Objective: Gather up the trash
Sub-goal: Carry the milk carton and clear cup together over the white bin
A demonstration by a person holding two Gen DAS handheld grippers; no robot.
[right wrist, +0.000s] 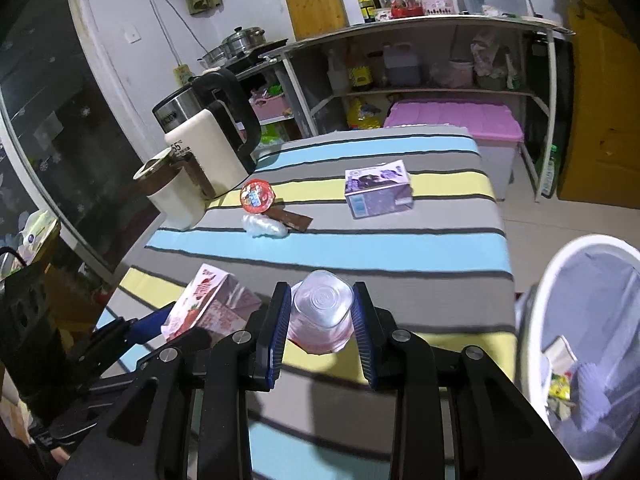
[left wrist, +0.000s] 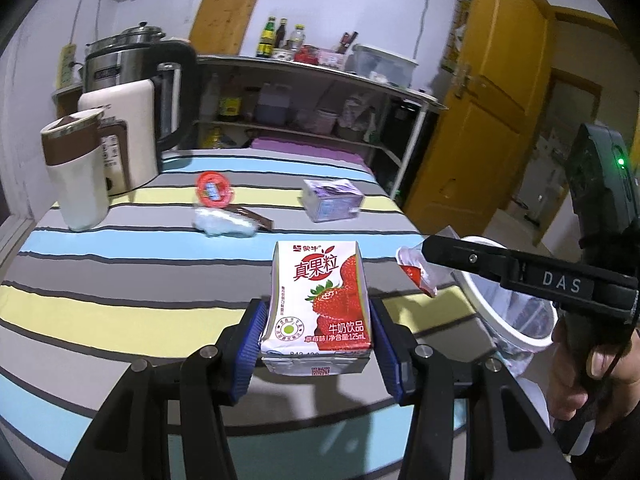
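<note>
The left gripper point(left wrist: 318, 330) is clamped on a white-and-red strawberry milk carton point(left wrist: 318, 300) above the near part of the striped tablecloth point(left wrist: 120, 280). The right gripper point(right wrist: 322, 330) squeezes a clear plastic cup point(right wrist: 322, 312) near the white lined trash bin point(right wrist: 536, 320) at right. Farther off lie a purple carton point(right wrist: 378, 194), a red round lid point(right wrist: 258, 196) and a crumpled white wrapper point(right wrist: 264, 226).

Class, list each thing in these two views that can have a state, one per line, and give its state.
Left gripper: jaws shut on the strawberry carton.
Strawberry carton: upright, held.
Right gripper: jaws shut on the clear cup.
Clear cup: held, base towards the camera.
Purple carton: lying on the cloth.
Red lid: tilted, loose.
Brown wrapper: lying flat.
Bin: open, lined, trash inside.
Kettle: upright, lid closed.
</note>
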